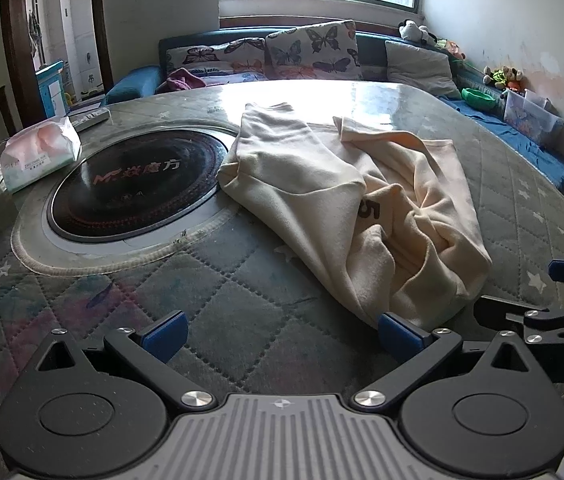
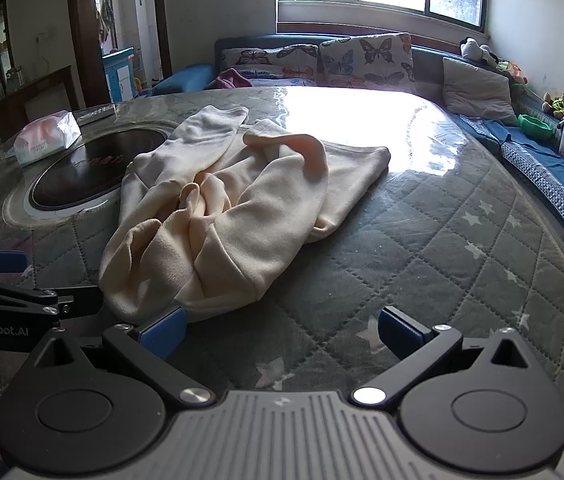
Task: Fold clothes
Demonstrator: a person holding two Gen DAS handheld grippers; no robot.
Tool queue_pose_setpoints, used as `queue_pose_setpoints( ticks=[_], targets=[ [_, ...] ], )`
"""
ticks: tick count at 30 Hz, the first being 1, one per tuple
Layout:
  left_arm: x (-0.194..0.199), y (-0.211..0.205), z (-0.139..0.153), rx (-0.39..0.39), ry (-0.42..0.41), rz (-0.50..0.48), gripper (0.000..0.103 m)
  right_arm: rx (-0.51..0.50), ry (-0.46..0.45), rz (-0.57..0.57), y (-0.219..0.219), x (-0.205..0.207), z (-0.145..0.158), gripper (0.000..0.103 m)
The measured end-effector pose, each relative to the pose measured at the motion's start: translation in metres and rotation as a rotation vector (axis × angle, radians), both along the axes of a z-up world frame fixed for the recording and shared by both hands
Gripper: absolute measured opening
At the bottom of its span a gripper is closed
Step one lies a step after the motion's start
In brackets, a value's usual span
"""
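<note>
A crumpled cream sweatshirt (image 1: 345, 216) lies on the quilted surface (image 1: 242, 320) beside the inset cooktop (image 1: 134, 184); left claw (image 1: 282, 334) and right claw (image 2: 282, 330) flank its near hem, both released, poised to grip

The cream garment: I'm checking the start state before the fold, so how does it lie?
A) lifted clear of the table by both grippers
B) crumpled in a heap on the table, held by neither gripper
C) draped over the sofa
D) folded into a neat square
B: the cream garment lies bunched on the quilted table, while the left gripper and right gripper are open at its near edge.
</note>
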State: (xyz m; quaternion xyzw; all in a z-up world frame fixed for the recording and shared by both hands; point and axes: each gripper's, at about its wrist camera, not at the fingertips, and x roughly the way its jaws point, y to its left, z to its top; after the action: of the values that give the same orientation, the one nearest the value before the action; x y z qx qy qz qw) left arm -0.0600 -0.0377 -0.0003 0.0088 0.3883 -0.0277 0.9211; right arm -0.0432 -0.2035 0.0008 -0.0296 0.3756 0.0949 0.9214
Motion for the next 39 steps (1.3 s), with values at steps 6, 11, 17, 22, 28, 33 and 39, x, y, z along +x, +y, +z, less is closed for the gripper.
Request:
queue_pose_setpoints(
  ticks=[6, 11, 17, 22, 28, 33, 39],
  targets=[
    [0.0006, -0.0012, -0.0009, 0.006, 0.008, 0.0, 0.103, -0.003, 0.002, 0.004, 0.0019, 0.0007, -0.0002, 0.103],
    [0.0013, -0.0016, -0.0015, 0.008, 0.012, 0.007, 0.103, -0.004, 0.005, 0.014, 0.0048, 0.0008, -0.0005, 0.103],
    [0.0022, -0.0029, -0.0024, 0.012, 0.02, 0.008, 0.103, -0.005, 0.01, 0.017, 0.0067, 0.0011, -0.0017, 0.103],
    [0.0028, -0.0034, -0.0029, 0.013, 0.024, 0.009, 0.103, -0.003, 0.011, 0.018, 0.0079, 0.0021, -0.0019, 0.103],
    [0.0036, -0.0038, -0.0036, 0.015, 0.029, 0.011, 0.103, -0.002, 0.013, 0.019, 0.0091, 0.0025, -0.0029, 0.103],
    [0.0041, -0.0039, -0.0037, 0.015, 0.031, 0.012, 0.103, -0.001, 0.014, 0.019, 0.0092, 0.0026, -0.003, 0.103],
    [0.0049, -0.0038, -0.0036, 0.014, 0.032, 0.014, 0.103, 0.001, 0.014, 0.019, 0.0094, 0.003, -0.0033, 0.103]
  ],
)
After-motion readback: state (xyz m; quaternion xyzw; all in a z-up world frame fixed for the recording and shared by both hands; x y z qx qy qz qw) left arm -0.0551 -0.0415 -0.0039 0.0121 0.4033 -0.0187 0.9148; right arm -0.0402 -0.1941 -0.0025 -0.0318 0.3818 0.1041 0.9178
